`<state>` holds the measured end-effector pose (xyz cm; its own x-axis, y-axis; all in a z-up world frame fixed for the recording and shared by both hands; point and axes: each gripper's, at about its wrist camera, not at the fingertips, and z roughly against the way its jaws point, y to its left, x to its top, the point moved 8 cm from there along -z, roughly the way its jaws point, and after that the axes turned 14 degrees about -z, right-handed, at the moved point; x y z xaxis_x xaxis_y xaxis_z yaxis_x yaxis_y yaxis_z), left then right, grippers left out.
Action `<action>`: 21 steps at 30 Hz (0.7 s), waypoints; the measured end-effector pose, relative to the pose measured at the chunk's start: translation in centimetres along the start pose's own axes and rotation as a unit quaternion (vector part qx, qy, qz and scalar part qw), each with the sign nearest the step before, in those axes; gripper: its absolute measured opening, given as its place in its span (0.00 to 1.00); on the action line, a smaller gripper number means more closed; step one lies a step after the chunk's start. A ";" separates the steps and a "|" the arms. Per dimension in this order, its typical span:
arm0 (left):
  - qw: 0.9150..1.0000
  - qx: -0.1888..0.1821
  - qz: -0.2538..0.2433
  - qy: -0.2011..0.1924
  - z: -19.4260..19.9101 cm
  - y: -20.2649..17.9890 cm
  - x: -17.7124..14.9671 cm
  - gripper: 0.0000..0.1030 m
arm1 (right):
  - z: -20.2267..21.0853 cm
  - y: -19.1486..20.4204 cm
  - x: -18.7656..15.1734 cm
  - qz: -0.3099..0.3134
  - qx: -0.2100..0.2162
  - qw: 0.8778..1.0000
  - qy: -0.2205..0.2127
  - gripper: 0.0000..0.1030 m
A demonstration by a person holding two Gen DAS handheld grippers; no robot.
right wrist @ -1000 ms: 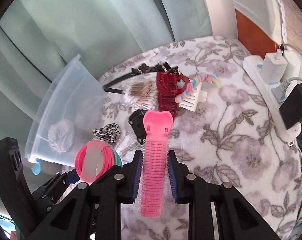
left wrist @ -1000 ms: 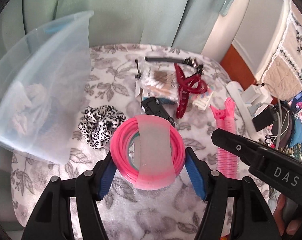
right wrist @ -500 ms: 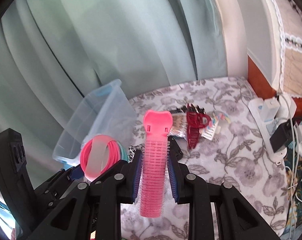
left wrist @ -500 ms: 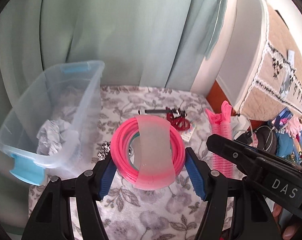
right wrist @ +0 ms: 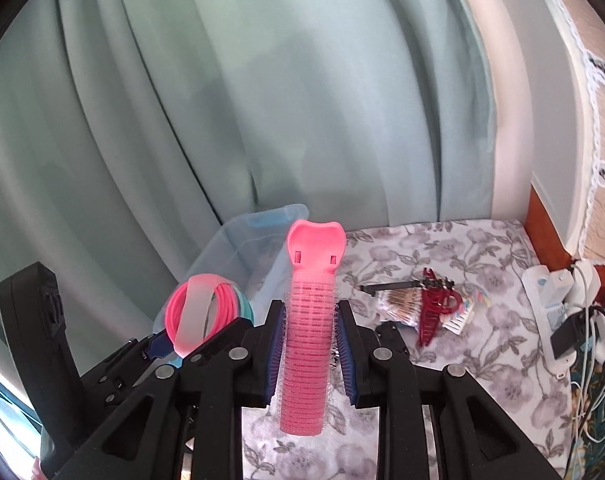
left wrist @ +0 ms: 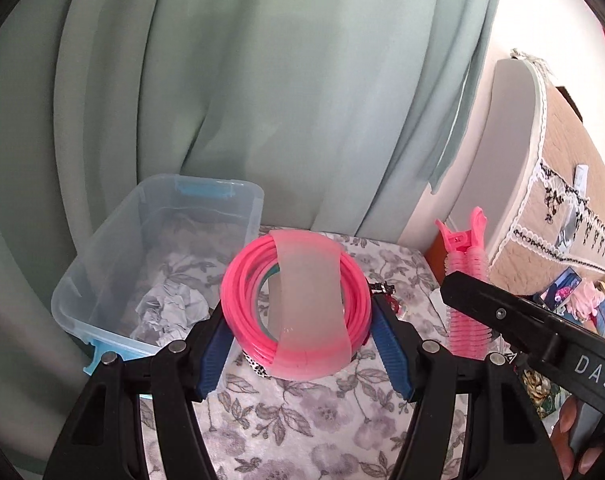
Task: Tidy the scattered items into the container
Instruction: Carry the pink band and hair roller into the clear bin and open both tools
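Observation:
My left gripper [left wrist: 298,344] is shut on a bundle of pink hair ties [left wrist: 298,308] with a translucent band, held in the air to the right of the clear plastic bin [left wrist: 114,264]. My right gripper [right wrist: 308,344] is shut on a pink hair roller clip [right wrist: 310,320], held upright above the table; the clip also shows in the left wrist view [left wrist: 464,280]. The hair ties show in the right wrist view [right wrist: 200,312], at the left. The bin [right wrist: 258,248] holds a crumpled grey-white item [left wrist: 170,304].
On the floral tablecloth [right wrist: 474,344] lie a dark red claw clip [right wrist: 432,316], a bag of cotton swabs [right wrist: 396,300], a black hairband [right wrist: 386,286], a white comb [right wrist: 460,318] and a small black item [right wrist: 390,330]. A power strip with chargers [right wrist: 558,304] sits at the right edge. Green curtains hang behind.
Both grippers have risen and drawn back from the table with their items still held. The bin and scattered items now look smaller and lower in both views.

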<state>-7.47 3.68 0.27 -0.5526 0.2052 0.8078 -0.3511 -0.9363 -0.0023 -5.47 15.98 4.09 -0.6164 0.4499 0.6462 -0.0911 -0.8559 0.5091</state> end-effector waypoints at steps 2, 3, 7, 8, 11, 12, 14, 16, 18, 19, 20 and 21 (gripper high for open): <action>1.000 0.009 0.009 -0.005 0.4 1.4 0.2 0.66 | -0.4 1.1 -0.1 0.008 0.006 1.000 0.002 0.27; 1.000 0.013 0.013 -0.008 0.6 2.0 0.2 0.66 | -0.6 1.5 -0.2 0.012 0.009 1.000 0.004 0.27; 0.999 0.027 0.034 -0.012 1.1 4.8 0.1 0.66 | -1.8 3.3 -0.5 0.027 0.016 0.999 0.014 0.27; 0.999 0.030 0.039 -0.012 1.1 5.4 0.1 0.66 | -2.1 3.7 -0.6 0.029 0.018 0.999 0.017 0.27; 0.998 0.039 0.053 -0.012 1.2 7.2 -0.2 0.66 | -3.1 4.7 -0.9 0.037 0.022 0.999 0.026 0.27; 0.997 0.041 0.057 -0.012 1.2 7.7 -0.3 0.66 | -3.5 5.1 -1.1 0.039 0.023 0.999 0.029 0.27; 0.997 0.045 0.064 -0.011 1.1 8.7 -0.6 0.66 | -4.2 5.7 -1.2 0.043 0.025 0.998 0.034 0.27; 0.996 0.049 0.070 -0.009 1.0 9.4 -0.7 0.66 | -5.0 6.2 -1.4 0.047 0.026 0.998 0.039 0.27; 0.996 0.052 0.076 -0.007 0.9 10.2 -0.9 0.66 | -5.6 6.7 -1.6 0.050 0.026 0.997 0.044 0.27; 0.995 0.053 0.079 -0.006 0.8 10.6 -1.0 0.66 | -6.0 6.9 -1.6 0.051 0.025 0.997 0.047 0.27; 0.995 0.055 0.082 -0.005 0.7 11.0 -1.1 0.66 | -6.3 7.1 -1.7 0.052 0.025 0.997 0.049 0.27; 0.995 0.056 0.085 -0.004 0.6 11.3 -1.1 0.66 | -6.7 7.3 -1.7 0.053 0.025 0.997 0.052 0.27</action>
<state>-10.33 -7.36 -0.29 -0.5903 0.0392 0.8062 -0.1661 -0.9833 -0.0739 -10.28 7.28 2.88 -0.6978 0.3264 0.6375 0.0164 -0.8826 0.4699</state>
